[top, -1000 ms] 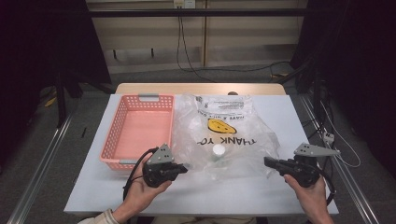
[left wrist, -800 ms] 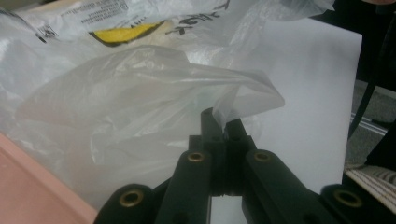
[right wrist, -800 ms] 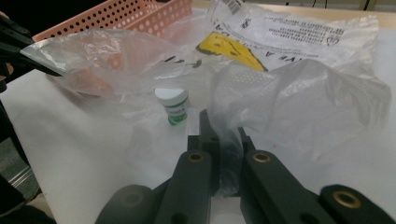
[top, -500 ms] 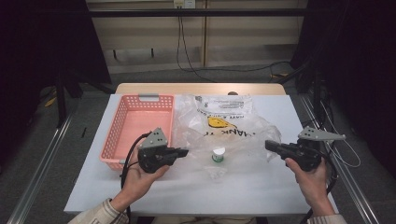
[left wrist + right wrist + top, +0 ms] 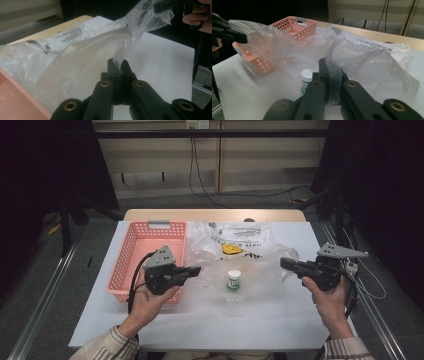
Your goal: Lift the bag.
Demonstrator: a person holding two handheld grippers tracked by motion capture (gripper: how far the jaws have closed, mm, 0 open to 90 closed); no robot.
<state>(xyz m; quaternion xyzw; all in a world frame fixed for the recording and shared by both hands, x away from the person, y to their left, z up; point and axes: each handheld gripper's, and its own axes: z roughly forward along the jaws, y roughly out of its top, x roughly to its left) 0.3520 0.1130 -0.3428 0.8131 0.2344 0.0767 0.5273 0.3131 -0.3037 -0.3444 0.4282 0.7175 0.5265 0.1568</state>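
Note:
A clear plastic bag (image 5: 239,239) with yellow print lies on the white table, its near edge lifted between both grippers. My left gripper (image 5: 196,269) is shut on one thin strip of the bag (image 5: 82,57), which shows pinched at the jaw tips (image 5: 119,67). My right gripper (image 5: 284,263) is shut on the bag's other side, the film (image 5: 372,62) bunched between its jaws (image 5: 331,72). A small white-capped bottle (image 5: 233,279) with a green label stands upright on the table between the grippers, under the raised film (image 5: 306,80).
A pink perforated basket (image 5: 148,251) sits left of the bag, right behind my left hand. White table surface (image 5: 250,320) spreads in front of the bottle. The table's far wooden edge (image 5: 210,214) and metal rails at both sides border the area.
Both grippers have risen and lifted the bag's near edge off the table. The bottle, earlier under the flat film, now stands exposed beneath it.

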